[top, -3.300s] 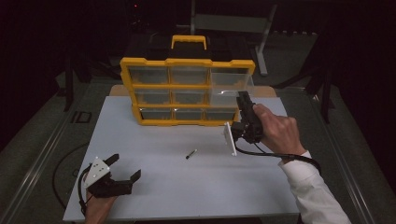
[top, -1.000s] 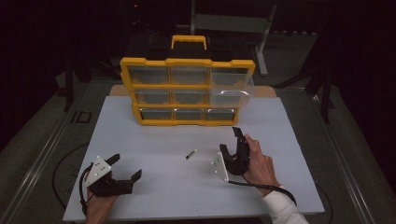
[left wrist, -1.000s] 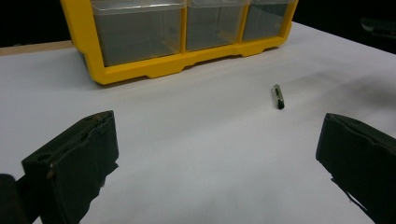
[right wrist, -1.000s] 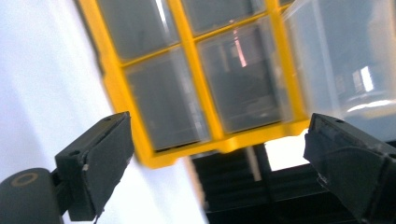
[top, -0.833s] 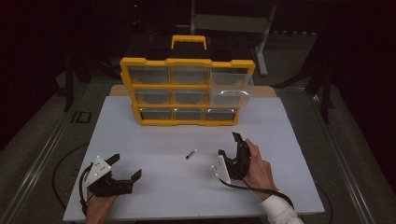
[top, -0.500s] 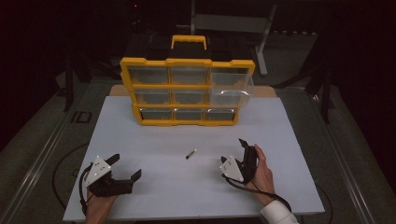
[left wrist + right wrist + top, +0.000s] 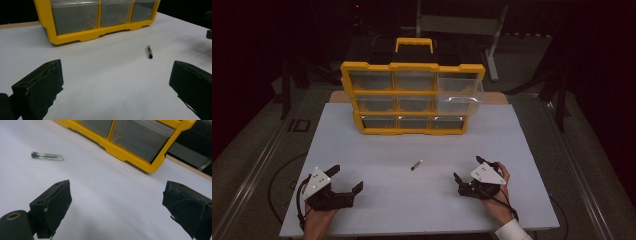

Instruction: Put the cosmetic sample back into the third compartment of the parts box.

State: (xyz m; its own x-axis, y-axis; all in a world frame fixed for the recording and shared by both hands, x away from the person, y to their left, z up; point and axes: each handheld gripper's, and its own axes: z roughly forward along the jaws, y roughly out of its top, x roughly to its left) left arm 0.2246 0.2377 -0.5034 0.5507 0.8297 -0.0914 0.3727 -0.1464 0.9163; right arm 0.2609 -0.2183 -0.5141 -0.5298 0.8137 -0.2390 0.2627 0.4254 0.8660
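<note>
A small dark screw (image 7: 417, 164) lies on the white tabletop (image 7: 377, 150), in front of a yellow drawer organizer (image 7: 412, 131). The organizer's upper right clear drawer (image 7: 459, 98) is pulled out. My left gripper (image 7: 347, 179) rests open at the front left with nothing between its jaws. In the left gripper view the screw (image 7: 149, 51) lies ahead and to the right of the open left gripper (image 7: 117, 82). My right gripper (image 7: 467, 169) rests open at the front right, also empty. In the right gripper view the screw (image 7: 47, 156) lies far left of the right gripper (image 7: 117, 205).
The organizer (image 7: 100, 32) has several shut clear drawers and a yellow carry handle (image 7: 414, 44) on top. Its lower right corner (image 7: 150, 165) shows in the right gripper view. Dark floor and stands surround the table. Cables trail off the front edge.
My right gripper has come away from the pulled-out drawer, toward the person and down, and now sits low on the table at the front right. The left gripper and the screw have not moved.
</note>
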